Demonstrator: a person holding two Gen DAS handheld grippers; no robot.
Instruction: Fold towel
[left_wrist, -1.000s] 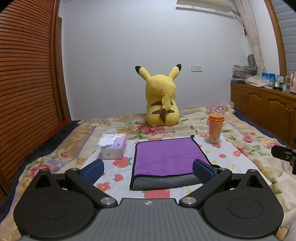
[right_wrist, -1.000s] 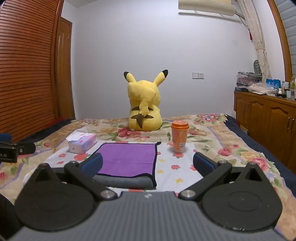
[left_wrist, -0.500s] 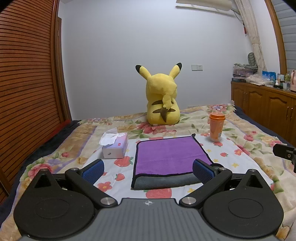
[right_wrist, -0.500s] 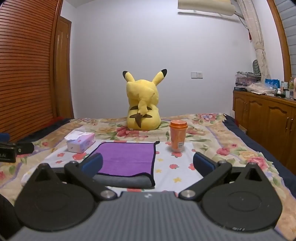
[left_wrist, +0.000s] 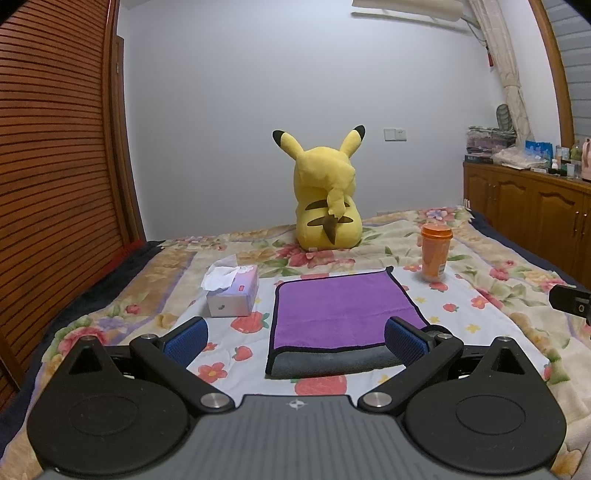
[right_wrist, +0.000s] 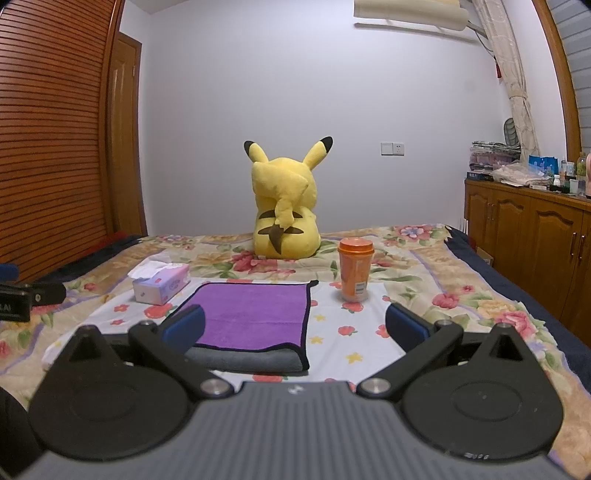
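Observation:
A purple towel (left_wrist: 340, 310) with a black hem and grey underside lies flat on the flowered bedspread, its near edge turned up to show grey. It also shows in the right wrist view (right_wrist: 255, 314). My left gripper (left_wrist: 295, 338) is open and empty, held back from the towel's near edge. My right gripper (right_wrist: 295, 325) is open and empty, above the towel's near right corner. Part of the right gripper shows at the right edge of the left wrist view (left_wrist: 570, 300), and part of the left gripper at the left edge of the right wrist view (right_wrist: 26, 299).
A tissue box (left_wrist: 232, 291) stands left of the towel. An orange cup (left_wrist: 435, 253) stands at its far right. A yellow plush toy (left_wrist: 327, 195) sits behind. A wooden cabinet (left_wrist: 532, 218) is on the right, a slatted wooden wall (left_wrist: 55, 166) on the left.
Both grippers have risen and drawn back slightly, so the towel sits a little lower in view. The towel has not moved. Both stay open.

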